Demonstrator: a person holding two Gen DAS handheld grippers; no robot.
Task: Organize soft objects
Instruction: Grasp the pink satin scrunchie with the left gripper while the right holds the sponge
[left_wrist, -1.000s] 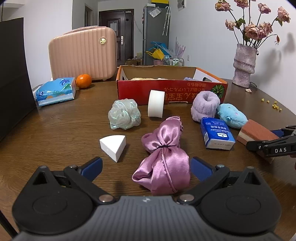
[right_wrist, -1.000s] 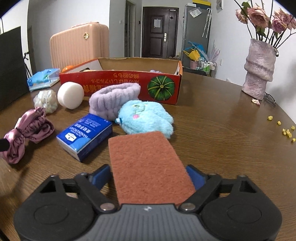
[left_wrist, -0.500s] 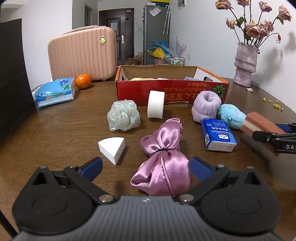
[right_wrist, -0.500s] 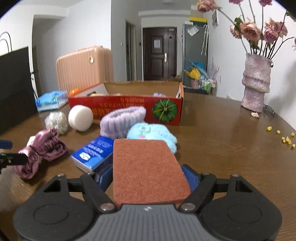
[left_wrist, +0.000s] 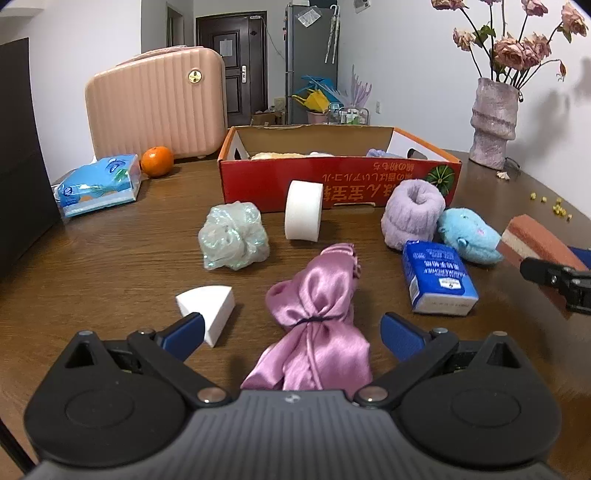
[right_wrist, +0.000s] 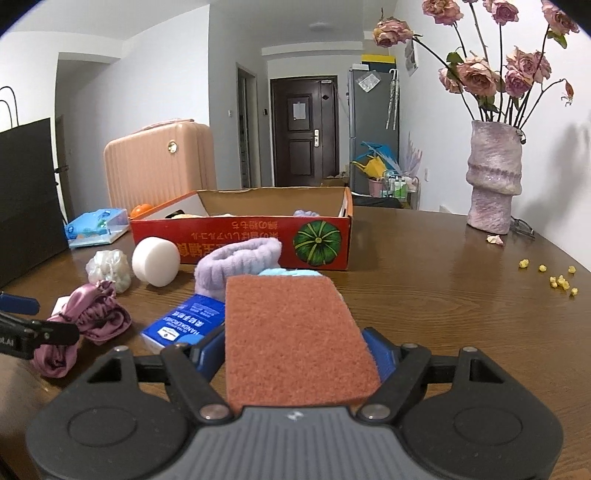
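My right gripper (right_wrist: 295, 350) is shut on a rust-brown scouring sponge (right_wrist: 295, 336) and holds it above the table; the sponge also shows at the right of the left wrist view (left_wrist: 535, 240). My left gripper (left_wrist: 291, 328) is open around a pink satin scrunchie bundle (left_wrist: 317, 317) that lies on the table. Ahead stands a red cardboard box (left_wrist: 332, 184) with soft items inside. Before it lie a white round sponge (left_wrist: 303, 210), an iridescent mesh ball (left_wrist: 234, 236), a white wedge sponge (left_wrist: 210, 302), a lilac headband (left_wrist: 412, 214) and a blue plush (left_wrist: 469, 236).
A blue tissue pack (left_wrist: 437, 277) lies right of the scrunchie. A pink suitcase (left_wrist: 155, 103), an orange (left_wrist: 157, 161) and a wipes pack (left_wrist: 98, 184) are at the far left. A vase of roses (right_wrist: 495, 177) stands at the right, with yellow crumbs (right_wrist: 550, 275) near it.
My right gripper has lifted the brown sponge off the table and risen. My left gripper has stayed open around the pink scrunchie, shifting slightly forward.
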